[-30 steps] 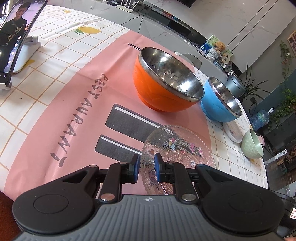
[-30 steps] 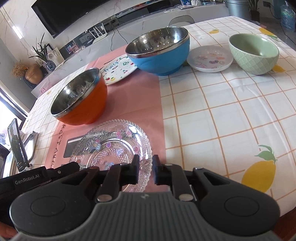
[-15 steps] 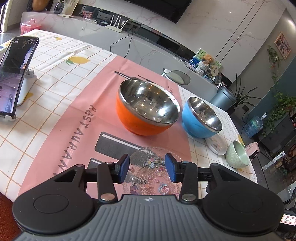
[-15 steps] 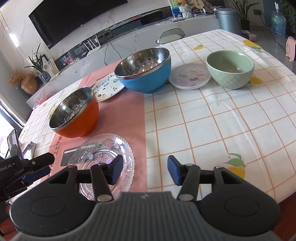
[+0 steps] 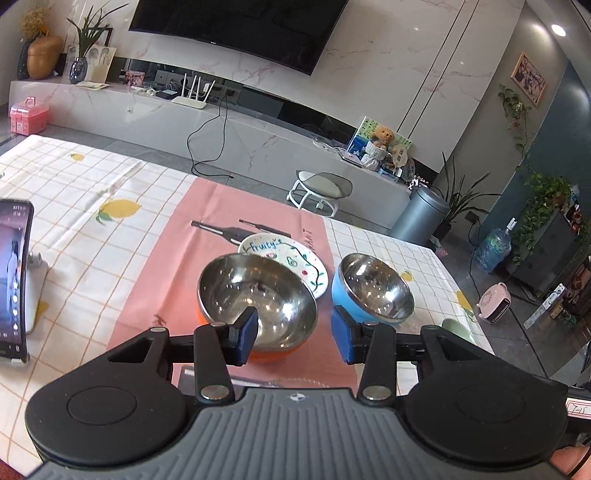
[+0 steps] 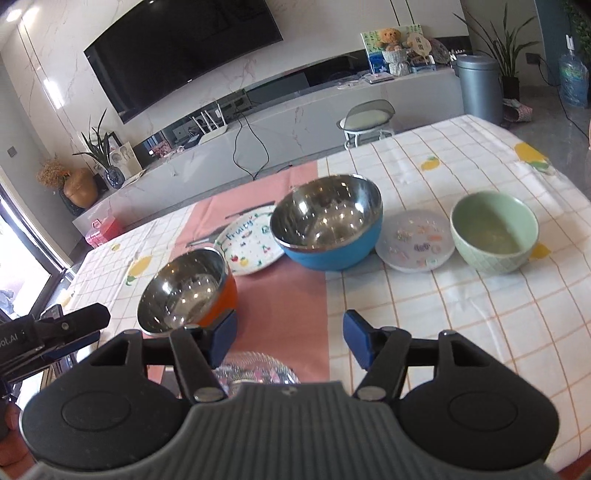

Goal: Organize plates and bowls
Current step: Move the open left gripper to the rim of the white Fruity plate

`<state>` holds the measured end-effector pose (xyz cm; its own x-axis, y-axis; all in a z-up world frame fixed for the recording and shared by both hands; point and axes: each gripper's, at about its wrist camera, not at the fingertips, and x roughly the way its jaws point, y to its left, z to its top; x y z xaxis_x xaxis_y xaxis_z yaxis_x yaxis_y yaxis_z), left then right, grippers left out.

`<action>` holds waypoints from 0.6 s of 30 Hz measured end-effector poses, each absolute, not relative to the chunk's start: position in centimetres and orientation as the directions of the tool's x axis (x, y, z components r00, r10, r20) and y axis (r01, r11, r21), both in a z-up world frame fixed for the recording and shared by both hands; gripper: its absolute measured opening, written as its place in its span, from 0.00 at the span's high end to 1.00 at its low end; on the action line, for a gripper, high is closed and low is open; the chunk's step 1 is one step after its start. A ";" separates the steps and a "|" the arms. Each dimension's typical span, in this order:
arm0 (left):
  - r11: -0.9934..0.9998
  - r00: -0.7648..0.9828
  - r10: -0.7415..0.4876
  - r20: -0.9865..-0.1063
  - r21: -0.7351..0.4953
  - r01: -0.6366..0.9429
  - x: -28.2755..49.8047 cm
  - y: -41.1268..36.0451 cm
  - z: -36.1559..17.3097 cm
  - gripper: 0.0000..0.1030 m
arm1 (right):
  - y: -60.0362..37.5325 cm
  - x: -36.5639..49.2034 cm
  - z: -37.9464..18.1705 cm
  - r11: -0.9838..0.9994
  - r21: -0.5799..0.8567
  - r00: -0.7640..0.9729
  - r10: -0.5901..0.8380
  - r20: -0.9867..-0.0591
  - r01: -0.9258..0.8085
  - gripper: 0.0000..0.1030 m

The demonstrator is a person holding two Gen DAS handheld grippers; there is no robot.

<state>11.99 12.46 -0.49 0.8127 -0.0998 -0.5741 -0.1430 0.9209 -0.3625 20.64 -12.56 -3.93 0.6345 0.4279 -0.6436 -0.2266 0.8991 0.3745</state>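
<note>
The left gripper (image 5: pixel 293 334) hung above the desk with its blue-padded jaws spread wide and nothing between them. The right gripper (image 6: pixel 290 338) was likewise wide apart and empty. Just under the right gripper's near edge lay the clear glass plate (image 6: pixel 255 365), mostly hidden by the gripper body.

Beyond the left gripper stood the orange bowl (image 5: pixel 257 297), steel-lined and upright on the pink runner (image 5: pixel 177 266). Behind it and slightly right lay the white fruit-print plate (image 5: pixel 295 258), its near edge hidden by the bowl's rim. To the right, at the runner's edge, stood the blue bowl (image 5: pixel 375 291), also steel-lined. In the right wrist view, the small white plate (image 6: pixel 415 240) lay just right of the blue bowl, and the green bowl (image 6: pixel 493 230) stood just beside that plate, farther right.

The desk (image 6: pixel 480 314) was covered by a white cloth with an orange grid and lemon prints, the runner laid across its middle. A phone (image 5: pixel 13 277) stood propped at the far left edge.

Past the desk, the room showed a long marble console (image 5: pixel 147 110) under a large dark television (image 5: pixel 236 29), with a router (image 5: pixel 190 94), a small stool (image 5: pixel 319 188), a grey bin (image 5: pixel 421 216) and potted plants (image 5: pixel 543 199) to the right.
</note>
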 end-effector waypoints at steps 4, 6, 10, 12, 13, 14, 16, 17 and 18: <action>0.928 0.818 -0.085 -0.569 -0.344 -0.143 13.8 13.6 0.9 0.50 | -11.7 22.7 -2.5 0.900 0.358 0.647 0.429 -0.630 -0.248 0.36; 0.930 0.816 -0.080 -0.572 -0.337 -0.145 14.8 14.2 1.4 0.49 | -11.2 23.6 -2.0 0.901 0.346 0.648 0.431 -0.628 -0.264 0.36; 0.930 0.802 -0.077 -0.593 -0.333 -0.156 17.0 15.2 1.7 0.48 | -9.9 25.6 -1.3 0.899 0.311 0.641 0.437 -0.630 -0.307 0.31; 0.929 0.787 -0.088 -0.610 -0.336 -0.156 18.2 15.5 1.6 0.48 | -9.1 26.7 -1.2 0.899 0.290 0.635 0.438 -0.636 -0.329 0.30; 0.929 0.782 -0.095 -0.617 -0.336 -0.153 18.8 15.7 1.4 0.47 | -8.7 27.2 -1.2 0.898 0.281 0.631 0.437 -0.640 -0.337 0.29; 0.930 0.778 -0.100 -0.621 -0.336 -0.149 19.4 15.8 1.4 0.47 | -8.3 27.7 -1.2 0.897 0.274 0.627 0.438 -0.644 -0.345 0.27; 0.931 0.768 -0.106 -0.631 -0.334 -0.146 20.5 15.9 1.2 0.47 | -7.4 28.9 -1.3 0.893 0.262 0.614 0.443 -0.654 -0.365 0.26; 0.931 0.765 -0.110 -0.635 -0.335 -0.145 21.0 16.1 1.0 0.47 | -6.9 29.5 -1.4 0.892 0.251 0.609 0.441 -0.659 -0.375 0.26; 0.930 0.761 -0.115 -0.638 -0.338 -0.143 21.6 16.2 0.9 0.47 | -6.4 30.1 -1.4 0.892 0.238 0.605 0.438 -0.665 -0.384 0.26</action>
